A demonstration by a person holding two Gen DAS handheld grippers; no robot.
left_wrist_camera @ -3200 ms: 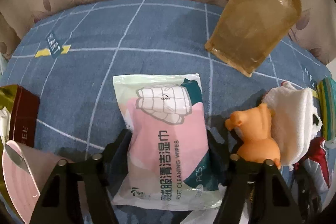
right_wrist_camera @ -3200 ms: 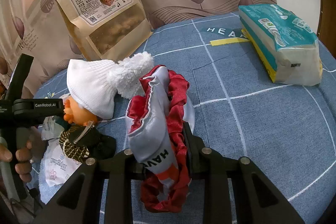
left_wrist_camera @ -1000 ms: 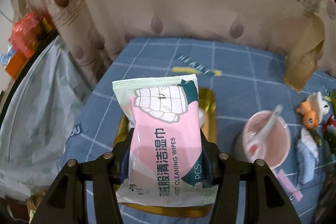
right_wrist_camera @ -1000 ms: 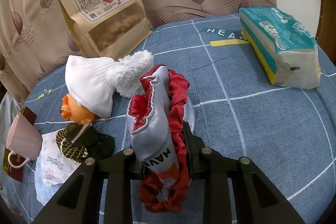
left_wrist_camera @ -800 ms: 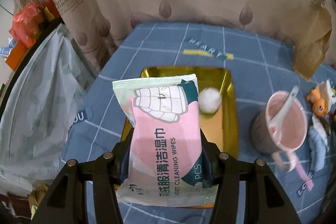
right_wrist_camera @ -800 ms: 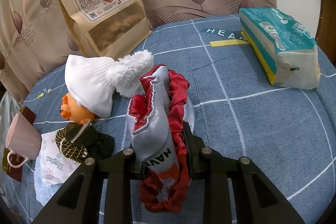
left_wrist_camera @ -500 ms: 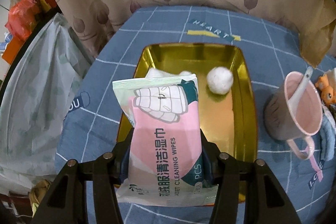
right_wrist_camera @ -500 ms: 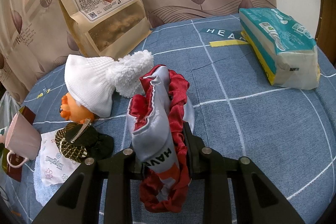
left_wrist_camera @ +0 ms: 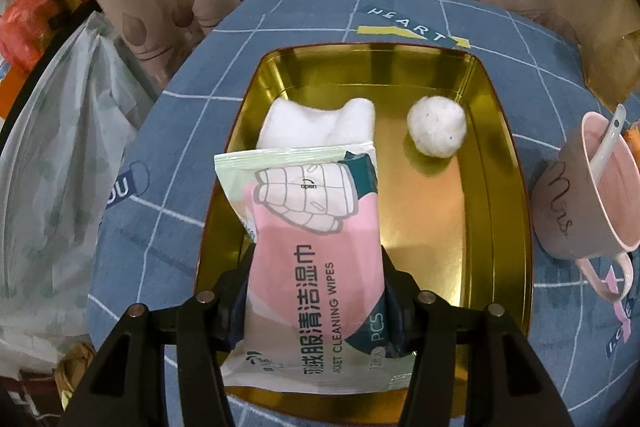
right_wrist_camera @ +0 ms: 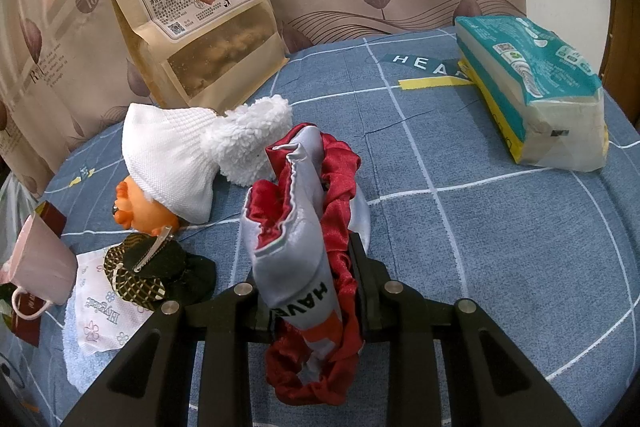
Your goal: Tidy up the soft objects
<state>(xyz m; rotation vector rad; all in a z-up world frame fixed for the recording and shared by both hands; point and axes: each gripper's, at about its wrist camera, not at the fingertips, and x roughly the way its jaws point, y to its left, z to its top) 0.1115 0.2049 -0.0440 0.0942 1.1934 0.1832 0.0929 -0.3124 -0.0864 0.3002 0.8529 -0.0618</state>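
Observation:
My left gripper (left_wrist_camera: 316, 291) is shut on a pink and white pack of cleaning wipes (left_wrist_camera: 316, 247) and holds it over the near left part of a gold tray (left_wrist_camera: 500, 187). In the tray lie a white fluffy cloth (left_wrist_camera: 320, 123) and a white cotton ball (left_wrist_camera: 437, 131). My right gripper (right_wrist_camera: 310, 283) is shut on a red and grey cloth bundle (right_wrist_camera: 304, 227) above the blue checked tablecloth (right_wrist_camera: 500, 247).
A pink mug with a spoon (left_wrist_camera: 592, 195) stands right of the tray. In the right wrist view I see a white knit hat (right_wrist_camera: 172, 163) on an orange doll (right_wrist_camera: 140, 207), a dark checked cloth (right_wrist_camera: 152, 275), a tissue packet (right_wrist_camera: 100, 315), a snack bag (right_wrist_camera: 196, 7) and a tissue pack (right_wrist_camera: 532, 87).
My left gripper carried the wipes pack from the table's middle to the left and over the gold tray, coming closer and lower. My right gripper has stayed still with the cloth bundle.

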